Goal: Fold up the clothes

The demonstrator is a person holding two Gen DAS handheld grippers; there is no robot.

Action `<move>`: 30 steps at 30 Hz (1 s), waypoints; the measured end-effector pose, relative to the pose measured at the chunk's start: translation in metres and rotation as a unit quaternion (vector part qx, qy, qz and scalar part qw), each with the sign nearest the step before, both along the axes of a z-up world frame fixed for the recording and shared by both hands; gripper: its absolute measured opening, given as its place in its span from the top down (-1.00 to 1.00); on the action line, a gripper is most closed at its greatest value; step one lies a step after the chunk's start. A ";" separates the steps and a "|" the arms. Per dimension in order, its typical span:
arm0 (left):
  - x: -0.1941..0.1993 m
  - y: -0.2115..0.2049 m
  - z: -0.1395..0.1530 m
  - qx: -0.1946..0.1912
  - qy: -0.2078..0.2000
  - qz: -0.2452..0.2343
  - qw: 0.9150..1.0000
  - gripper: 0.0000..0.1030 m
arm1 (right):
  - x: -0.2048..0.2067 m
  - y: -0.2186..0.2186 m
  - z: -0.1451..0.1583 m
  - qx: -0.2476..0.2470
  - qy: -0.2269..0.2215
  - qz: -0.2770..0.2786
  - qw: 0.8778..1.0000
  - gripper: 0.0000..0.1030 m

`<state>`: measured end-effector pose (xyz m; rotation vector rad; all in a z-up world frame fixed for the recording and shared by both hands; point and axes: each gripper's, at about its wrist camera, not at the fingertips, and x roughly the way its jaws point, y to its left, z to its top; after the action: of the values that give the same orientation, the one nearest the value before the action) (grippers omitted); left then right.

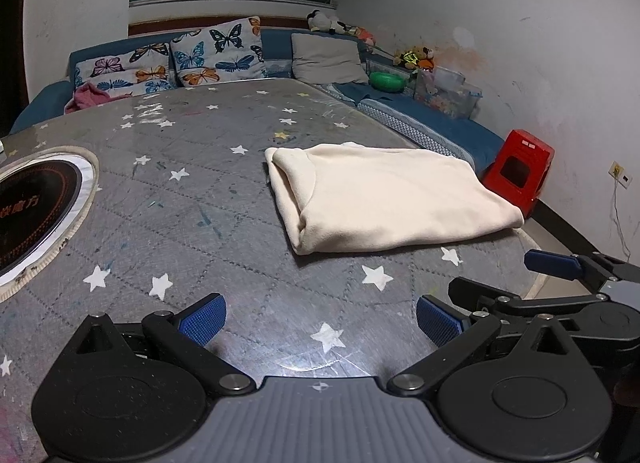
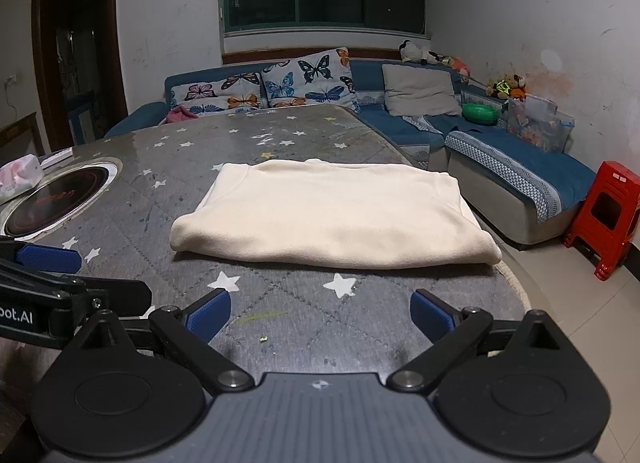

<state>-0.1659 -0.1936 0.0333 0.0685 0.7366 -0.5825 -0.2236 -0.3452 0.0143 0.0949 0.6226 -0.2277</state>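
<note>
One cream garment (image 2: 332, 215) lies on the star-patterned table (image 2: 280, 315), near its right-hand edge, already doubled into a neat, thick rectangle. Its long axis runs across the table from left to right as the two grippers face it. A rounded fold forms the near long edge, and the layered ends show at the left short side. The top is smooth, and no sleeve or hem strays out.

Both tools hover low over the table on the near side of the cloth, side by side and short of touching it. The left gripper (image 1: 320, 319) has its blue fingers (image 1: 204, 319) spread wide with only bare tabletop between them. The right gripper (image 2: 320, 313) stands just as wide, likewise holding nothing.

By my judgement the garment lies as the task wants it, or within one fold of that. This could be the pause before a last halving, or hands drawn back from a finished piece. If another fold is wanted, it would call for both tools to pinch the corners of one short end and carry it across to the other.

Beyond the table runs a blue sofa (image 2: 500, 167) with butterfly cushions (image 2: 304, 83), and a red stool (image 2: 608, 215) stands by the wall.
</note>
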 end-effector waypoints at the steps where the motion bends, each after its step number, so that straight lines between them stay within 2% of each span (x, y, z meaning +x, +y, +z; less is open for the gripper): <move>1: -0.001 0.000 0.000 0.001 -0.001 -0.001 1.000 -1.00 | 0.000 0.000 0.000 0.000 0.000 0.000 1.000 -0.90; 30: 0.003 -0.009 -0.001 0.020 -0.006 -0.013 1.000 -1.00 | 0.004 -0.005 -0.004 0.012 0.003 -0.007 1.000 -0.91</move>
<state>-0.1627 -0.2030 0.0323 0.1178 0.7367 -0.5922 -0.2201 -0.3504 0.0105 0.1220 0.6305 -0.2332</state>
